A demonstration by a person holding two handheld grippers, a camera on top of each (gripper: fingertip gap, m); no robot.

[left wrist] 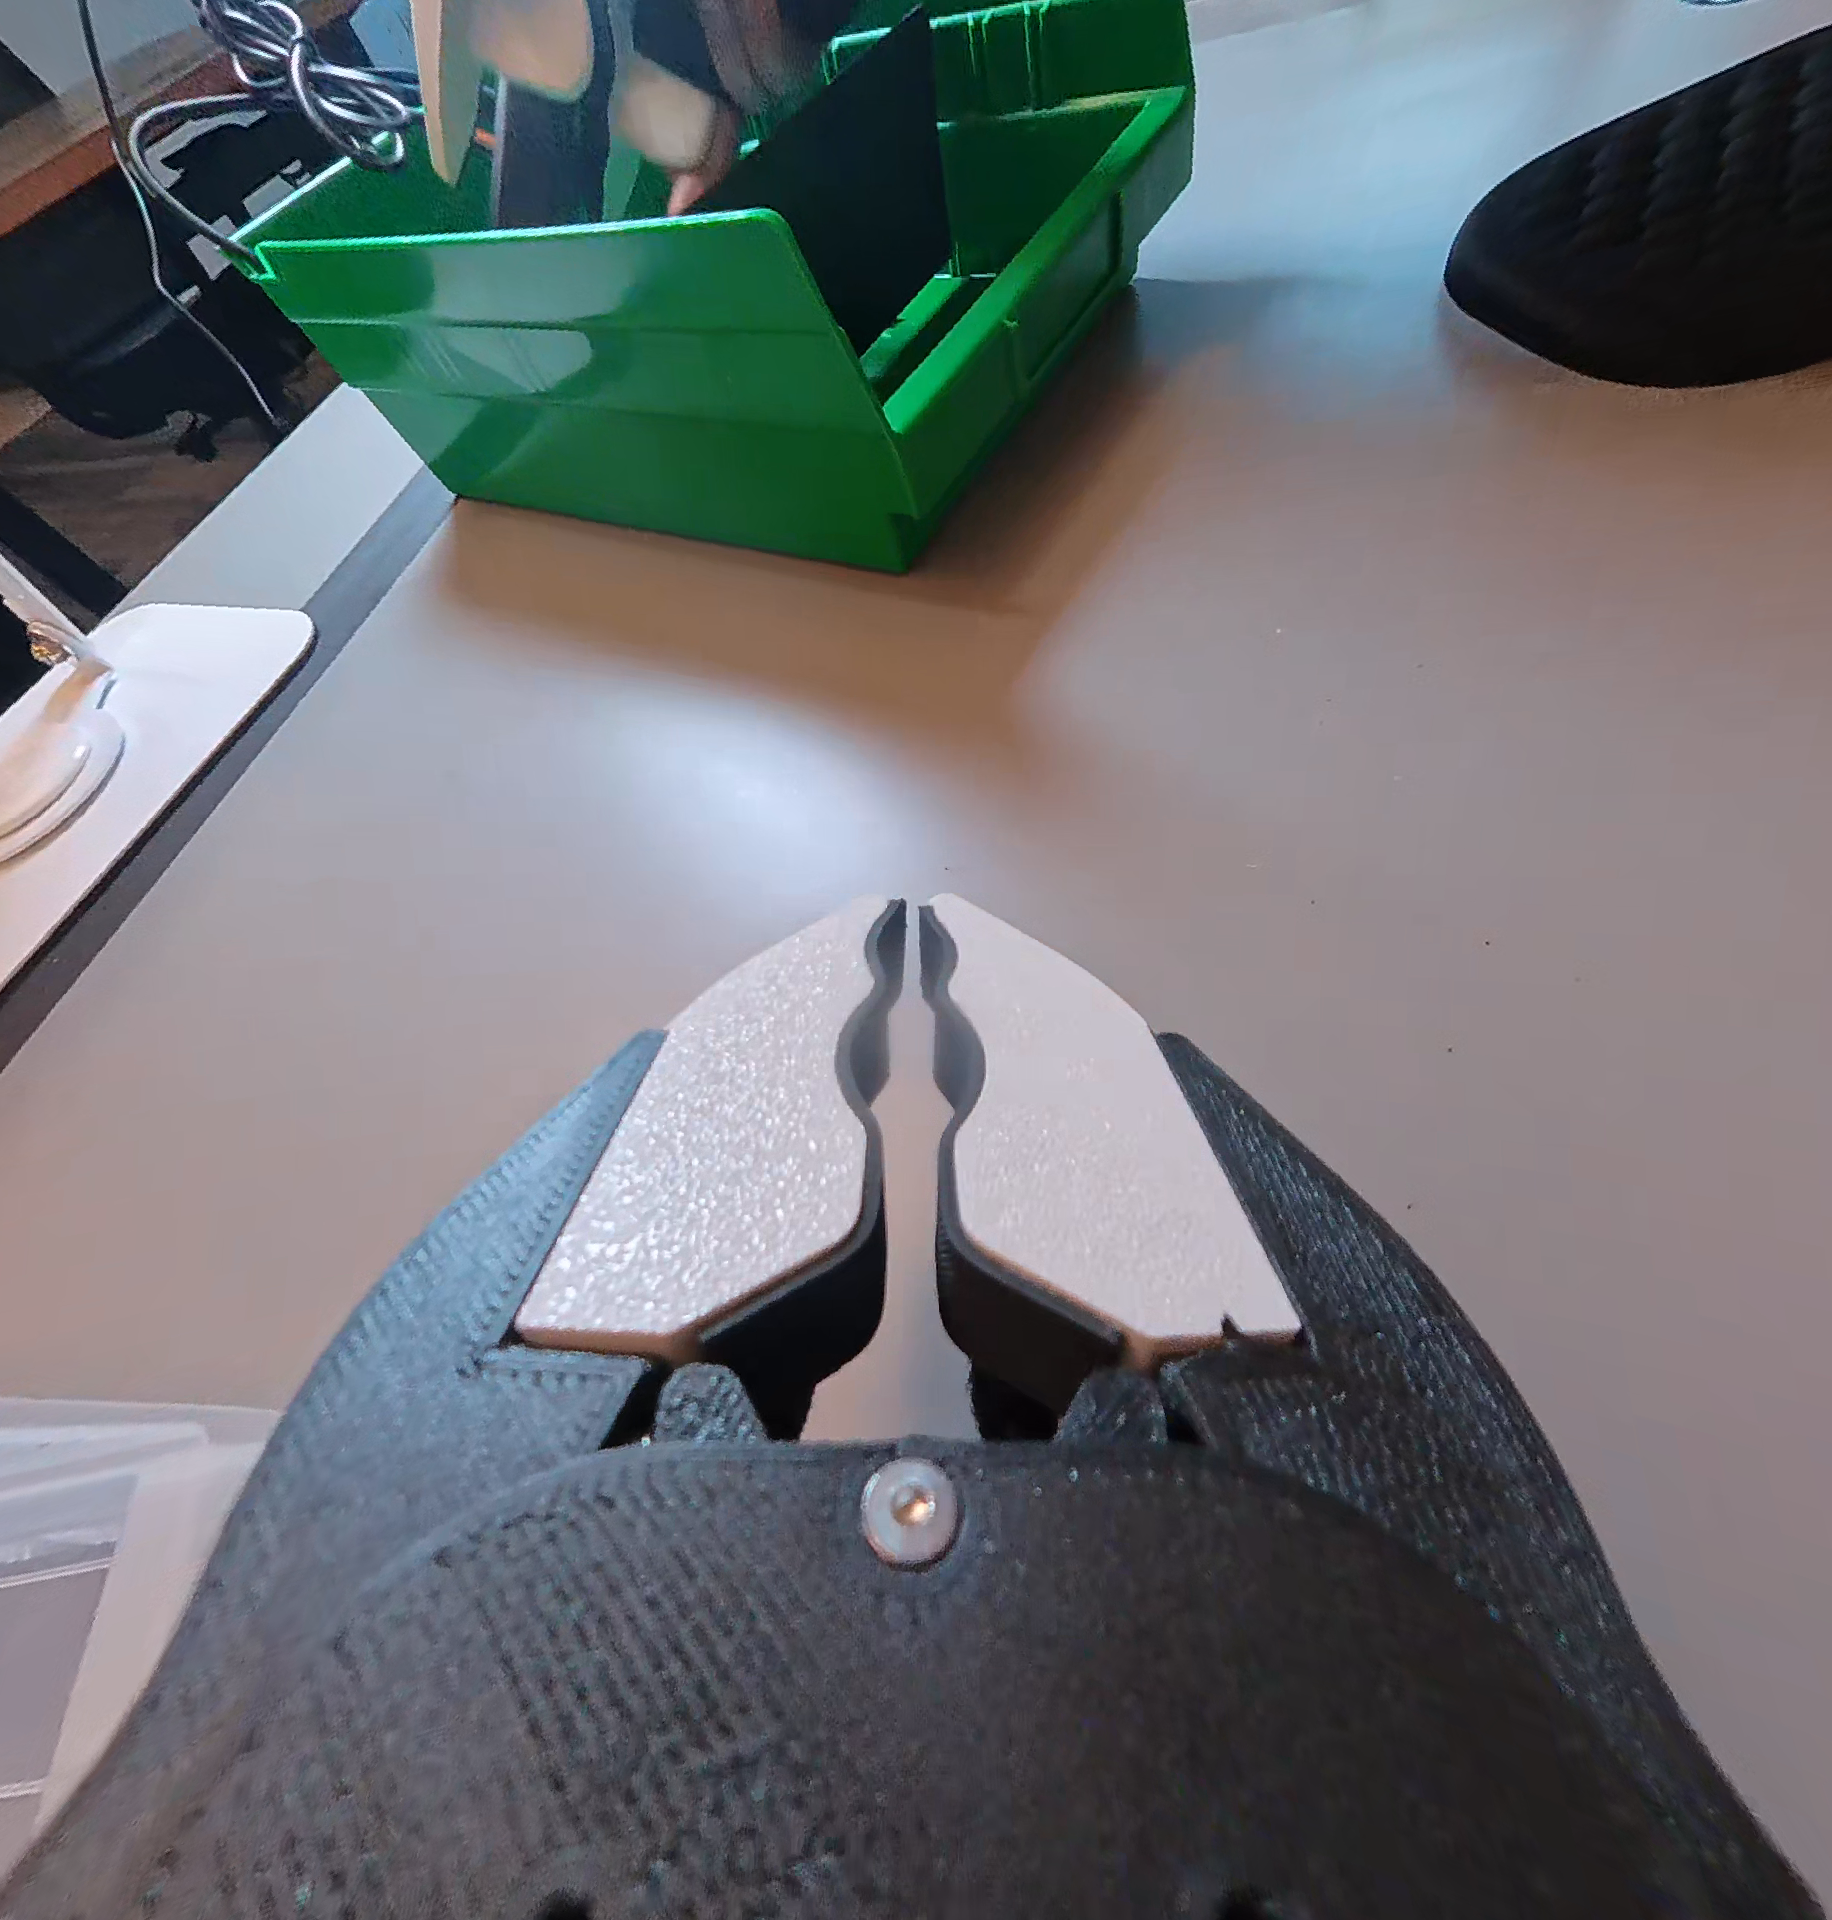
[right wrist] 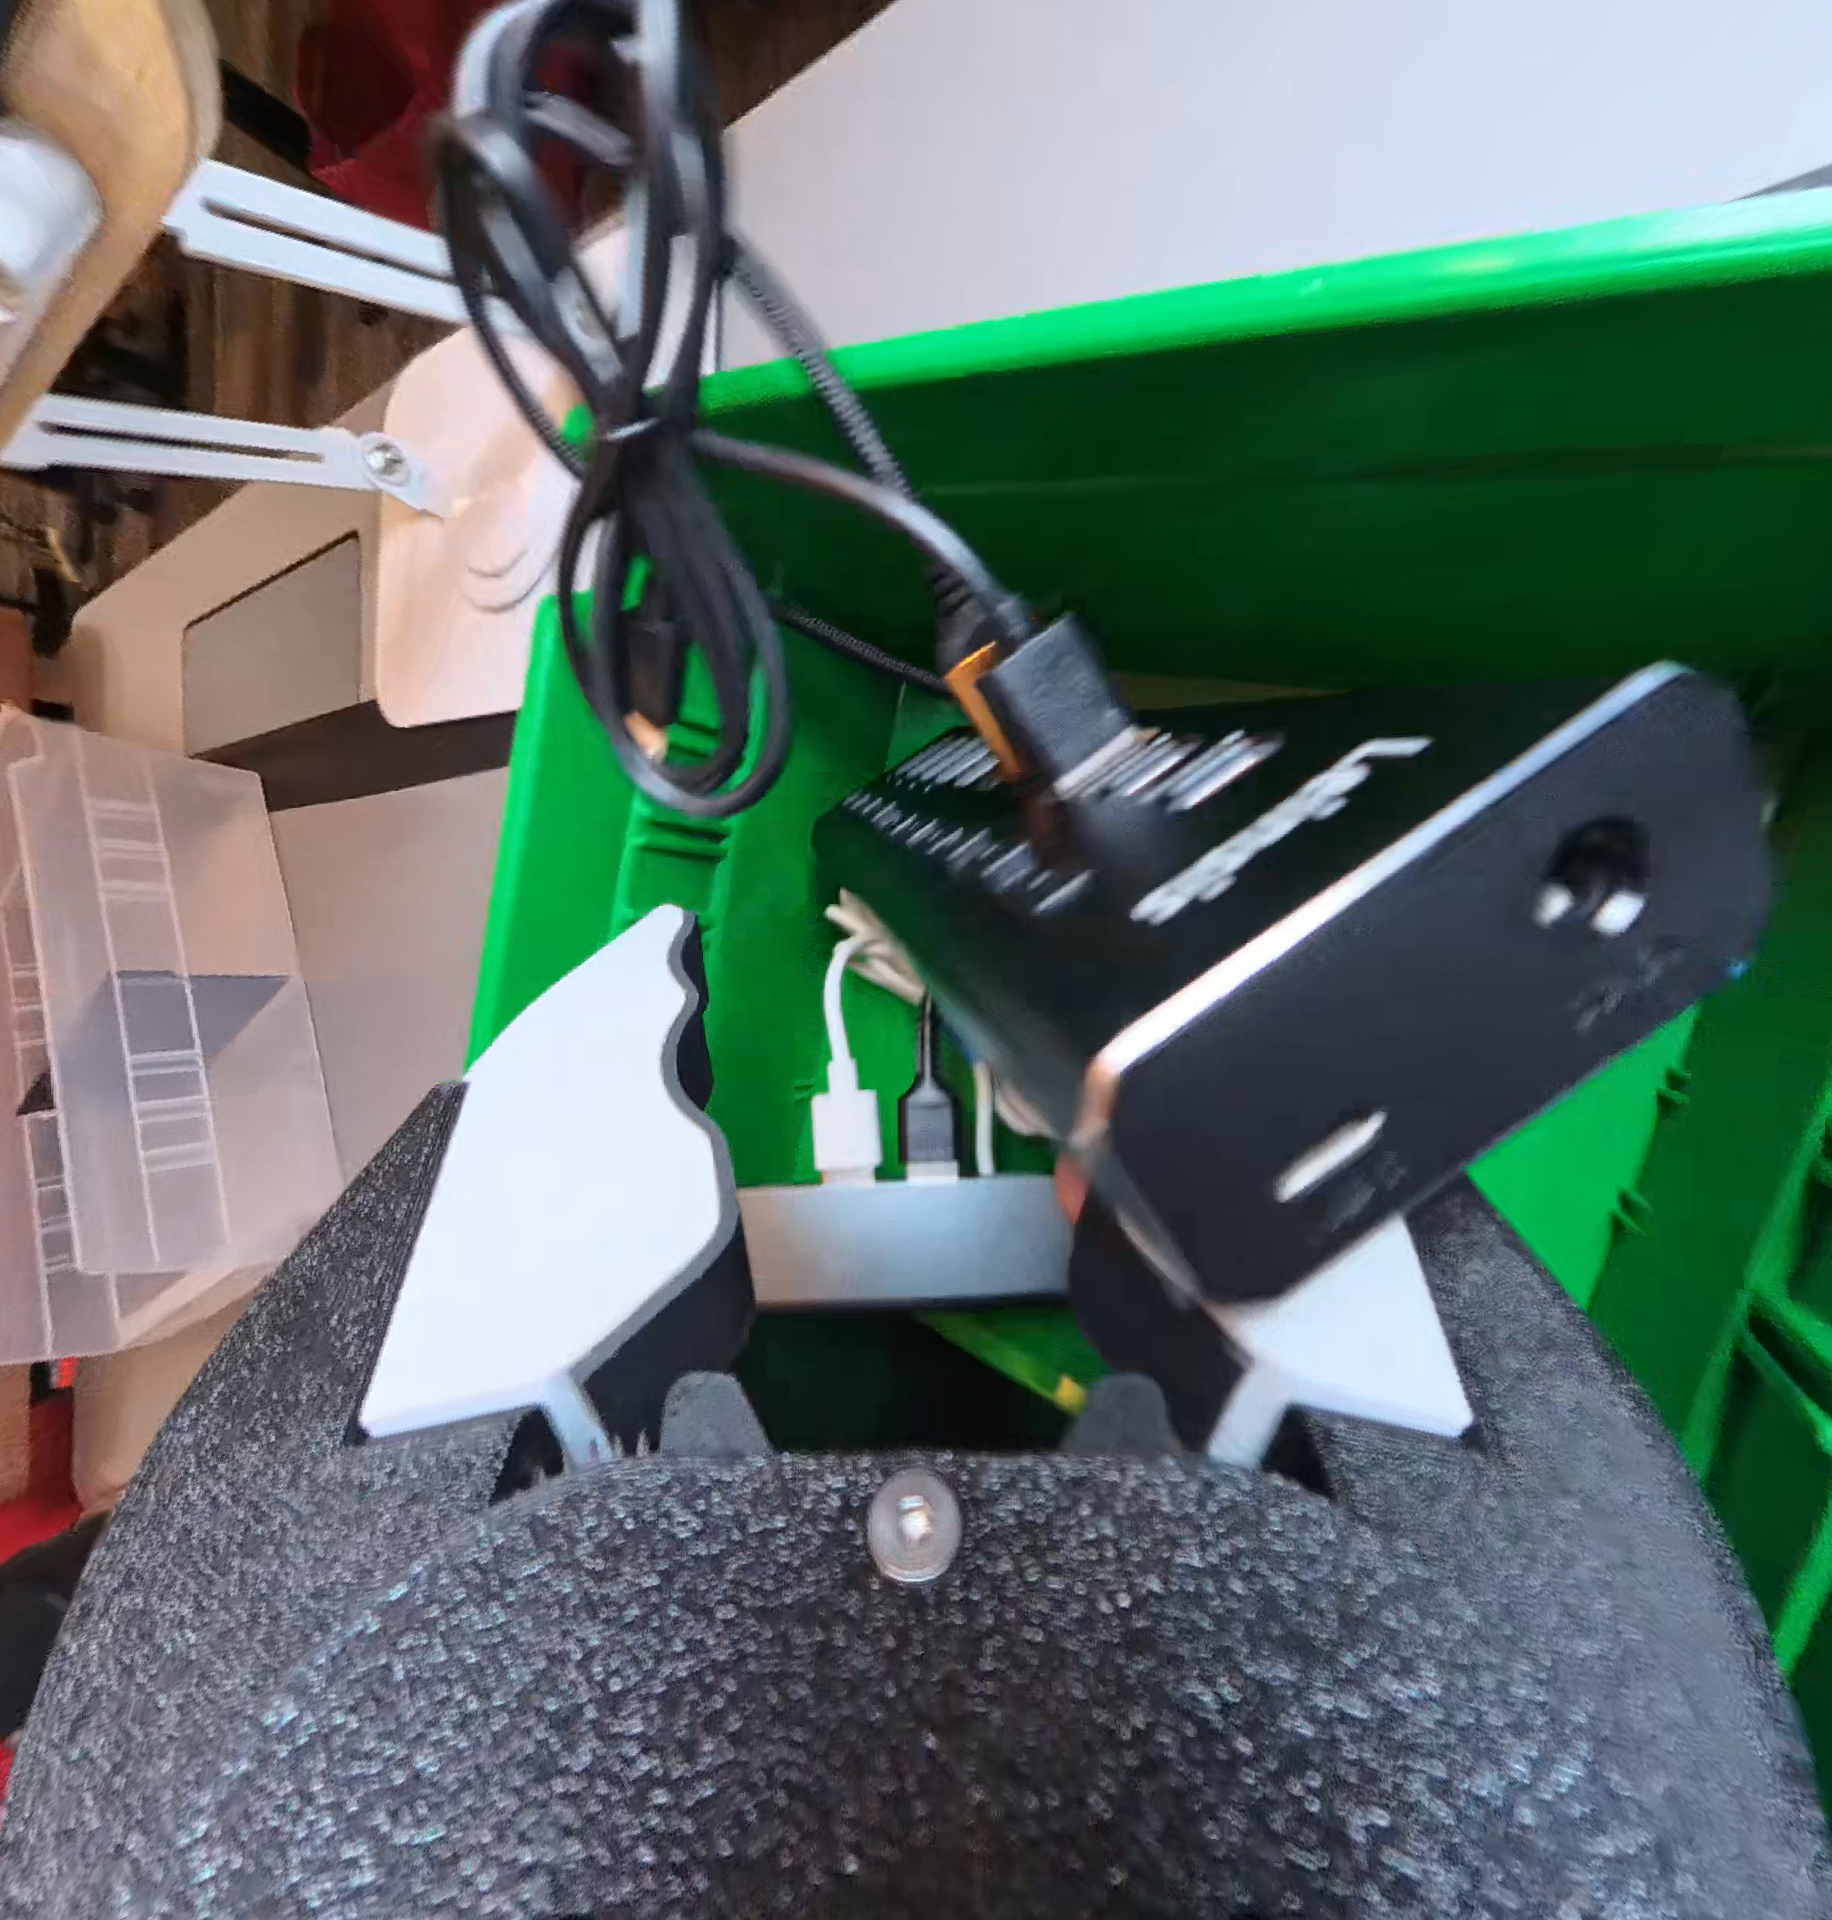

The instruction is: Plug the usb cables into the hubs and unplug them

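Ahead of the nearly closed, empty left hand-held gripper [left wrist: 913, 912], a green bin [left wrist: 621, 343] is seen on the worktop [left wrist: 1307, 727]. Only the right wrist view shows the black hub [right wrist: 1390, 966], cable [right wrist: 1037, 675] plugged in, lying across the right finger of the spread right hand-held gripper [right wrist: 995, 1081]; a firm grip cannot be told.

A black hub [right wrist: 1338, 977] hung tilted above the green bin [right wrist: 1255, 468], a black USB cable [right wrist: 1047, 686] plugged into its upper face, the slack coiled above the bin's rim. Inside the bin lay a grey hub [right wrist: 891, 1236] with white and black plugs seated.
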